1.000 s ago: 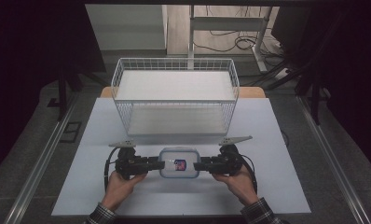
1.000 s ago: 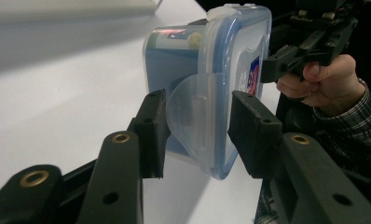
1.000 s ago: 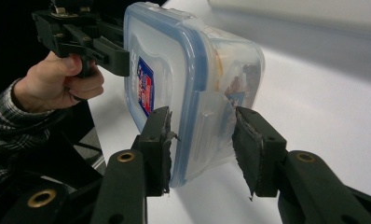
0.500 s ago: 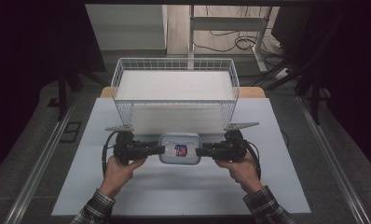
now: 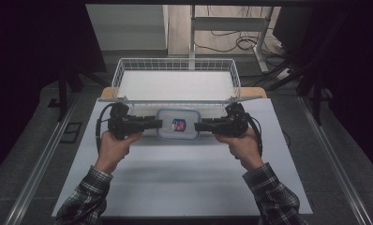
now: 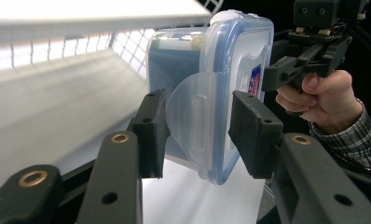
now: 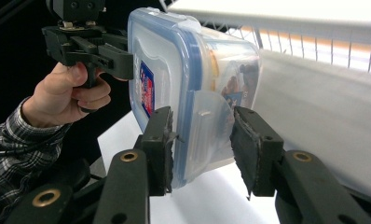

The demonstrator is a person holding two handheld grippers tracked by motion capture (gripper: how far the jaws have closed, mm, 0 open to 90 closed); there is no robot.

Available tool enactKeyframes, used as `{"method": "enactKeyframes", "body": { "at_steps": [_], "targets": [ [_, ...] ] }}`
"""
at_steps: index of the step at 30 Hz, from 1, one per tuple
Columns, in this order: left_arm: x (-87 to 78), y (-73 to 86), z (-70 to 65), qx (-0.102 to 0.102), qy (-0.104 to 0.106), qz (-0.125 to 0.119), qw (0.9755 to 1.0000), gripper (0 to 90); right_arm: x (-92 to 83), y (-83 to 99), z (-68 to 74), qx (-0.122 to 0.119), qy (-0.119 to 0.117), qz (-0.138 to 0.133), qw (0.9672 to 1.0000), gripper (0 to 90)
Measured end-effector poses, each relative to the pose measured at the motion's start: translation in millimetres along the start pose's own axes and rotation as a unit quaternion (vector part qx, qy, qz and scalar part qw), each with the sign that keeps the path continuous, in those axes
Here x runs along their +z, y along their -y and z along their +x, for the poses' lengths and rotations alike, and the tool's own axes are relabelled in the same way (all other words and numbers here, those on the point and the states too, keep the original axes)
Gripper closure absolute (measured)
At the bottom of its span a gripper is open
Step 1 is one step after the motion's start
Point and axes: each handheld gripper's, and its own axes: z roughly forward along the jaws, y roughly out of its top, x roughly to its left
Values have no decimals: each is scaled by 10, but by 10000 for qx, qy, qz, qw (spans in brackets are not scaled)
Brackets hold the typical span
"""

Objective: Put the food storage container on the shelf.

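A clear plastic food container point(image 5: 178, 124) with a blue-rimmed lid and a red and blue label hangs in the air between the two grippers, just in front of the wire basket point(image 5: 123, 75). My left gripper point(image 5: 159, 124) is shut on its left end, the pads clamping the lid and the underside beside the latch flap point(image 6: 193, 116). My right gripper point(image 5: 197, 125) is shut on the right end in the same way. In the left gripper view the container point(image 6: 230, 56) stands on edge between my jaws point(image 6: 197, 121). The right gripper view shows the container point(image 7: 174, 60) and dark food inside it.
The white wire basket stands at the far side of the white table top point(image 5: 175, 178), its bottom bare. Two hands in plaid sleeves hold the grippers. Dark floor, rails and table legs surround the table.
Both hands have risen and moved away from the person toward the basket, carrying the container up off the table. Both grips have stayed on it.
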Motion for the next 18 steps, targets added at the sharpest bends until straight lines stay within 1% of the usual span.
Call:
{"method": "enactKeyframes", "body": {
  "at_steps": [1,2,6,8,9,10,11,12,13,14,15,16,18],
  "targets": [
    [-8,-46,7,-14,-6,-31,10000,573,1,-88,-5,-41,9,-13,10000,589],
    [-18,-90,19,-14,-5,-43,10000,573,1,-88,-5,-41,9,-13,10000,589],
    [-48,-256,84,-33,-14,-95,9999,572,22,-267,-19,-25,53,-44,10000,590],
    [-58,-356,122,-44,-35,-103,9999,571,45,-378,-56,-16,53,-73,10000,589],
    [-61,-398,135,-28,-49,-116,9999,571,48,-405,-66,4,47,-73,10000,589],
    [-61,-398,135,-28,-49,-116,9999,572,54,-449,-85,-12,40,-90,10000,588],
    [-57,-462,165,-32,-46,-146,9999,572,57,-485,-97,-17,47,-103,9999,588],
    [-57,-462,165,-32,-46,-146,9999,571,57,-485,-97,-17,47,-103,9999,588],
    [-45,-520,197,-50,-32,-187,9998,571,57,-552,-117,-16,88,-137,9999,587],
    [-45,-520,197,-50,-32,-187,9998,571,57,-552,-117,-16,88,-137,9999,587],
    [-35,-548,211,-66,-31,-212,9997,571,50,-621,-147,-8,122,-169,9998,587],
    [-23,-575,223,-86,-33,-234,9997,571,50,-621,-147,-8,122,-169,9998,587],
    [8,-635,246,-126,-43,-276,9995,571,39,-697,-197,40,139,-214,9997,586]
  ]
}}
